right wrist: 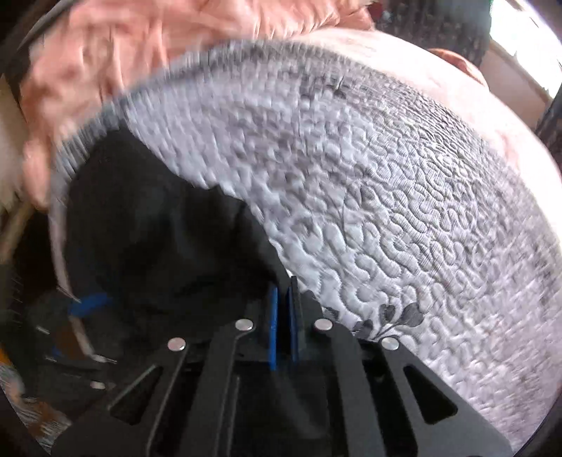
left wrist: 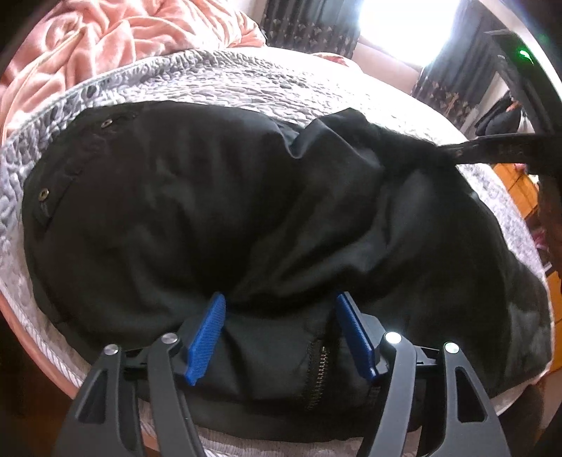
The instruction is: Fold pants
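Black pants [left wrist: 210, 211] lie spread and creased on the bed, with two metal snaps at the left and a zipper [left wrist: 318, 376] near me. My left gripper [left wrist: 281, 300] rests on the zipper end with its blue pads [left wrist: 207, 337] wide apart. A hump of cloth lies between them and they do not press it. My right gripper [left wrist: 453, 153] reaches in from the right, shut on a raised fold of the pants' far right edge. In the right wrist view its pads [right wrist: 273, 327] stand almost together at the edge of the pants [right wrist: 158, 246].
A grey-white quilted bedcover [right wrist: 404, 211] lies under the pants. A crumpled pink blanket [left wrist: 105, 38] is heaped at the far left. The bed's near edge [left wrist: 42, 351] runs below the left gripper. A bright window and dark curtains [left wrist: 309, 24] are behind.
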Demonstrator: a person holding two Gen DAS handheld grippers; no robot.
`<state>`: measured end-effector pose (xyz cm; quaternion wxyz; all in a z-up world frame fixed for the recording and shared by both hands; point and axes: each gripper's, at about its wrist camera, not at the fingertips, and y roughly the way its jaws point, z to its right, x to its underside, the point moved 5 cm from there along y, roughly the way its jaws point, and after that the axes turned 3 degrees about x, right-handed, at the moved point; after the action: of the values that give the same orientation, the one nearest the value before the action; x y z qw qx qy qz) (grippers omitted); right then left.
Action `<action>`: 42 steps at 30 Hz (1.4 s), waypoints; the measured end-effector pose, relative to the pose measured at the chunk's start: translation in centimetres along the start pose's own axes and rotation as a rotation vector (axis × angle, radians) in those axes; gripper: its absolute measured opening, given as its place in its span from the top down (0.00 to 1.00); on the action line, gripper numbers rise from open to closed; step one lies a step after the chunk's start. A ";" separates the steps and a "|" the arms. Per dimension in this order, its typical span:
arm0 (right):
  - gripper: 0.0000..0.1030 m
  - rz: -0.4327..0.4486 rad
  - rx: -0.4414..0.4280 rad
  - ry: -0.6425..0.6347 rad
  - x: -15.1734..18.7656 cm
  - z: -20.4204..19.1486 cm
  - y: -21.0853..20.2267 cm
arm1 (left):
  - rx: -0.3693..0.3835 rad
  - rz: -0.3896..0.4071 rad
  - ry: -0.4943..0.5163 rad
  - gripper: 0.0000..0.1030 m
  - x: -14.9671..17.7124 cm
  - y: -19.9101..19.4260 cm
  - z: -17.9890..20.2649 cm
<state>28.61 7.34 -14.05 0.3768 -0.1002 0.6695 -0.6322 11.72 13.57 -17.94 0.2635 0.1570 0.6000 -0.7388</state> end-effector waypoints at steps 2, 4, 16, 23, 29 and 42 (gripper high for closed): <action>0.82 -0.070 0.045 0.002 0.7 0.2 2.4 | 0.003 0.001 0.008 0.31 0.0 0.2 0.1; 0.78 -0.039 0.025 0.036 1.1 0.7 2.6 | -0.006 -0.006 0.028 0.31 0.1 0.2 0.3; 0.64 0.098 -0.079 0.328 10.0 5.0 -5.4 | 0.044 0.013 0.027 0.31 -1.9 -1.6 2.3; 0.67 -0.015 -0.028 0.397 11.5 6.1 1.2 | 0.026 -0.072 0.042 0.24 -3.3 3.9 2.8; 0.61 0.029 -0.048 0.417 12.5 6.7 -2.4 | 0.043 -0.049 0.048 0.25 -4.2 1.7 4.0; 0.56 0.036 -0.107 0.528 18.4 6.7 -4.9 | 0.131 -0.114 0.011 0.24 -2.2 -0.3 4.0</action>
<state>18.40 -9.98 -15.96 0.1943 0.0603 0.7787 -0.5935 13.71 10.19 -15.60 0.2069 0.1435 0.5597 -0.7895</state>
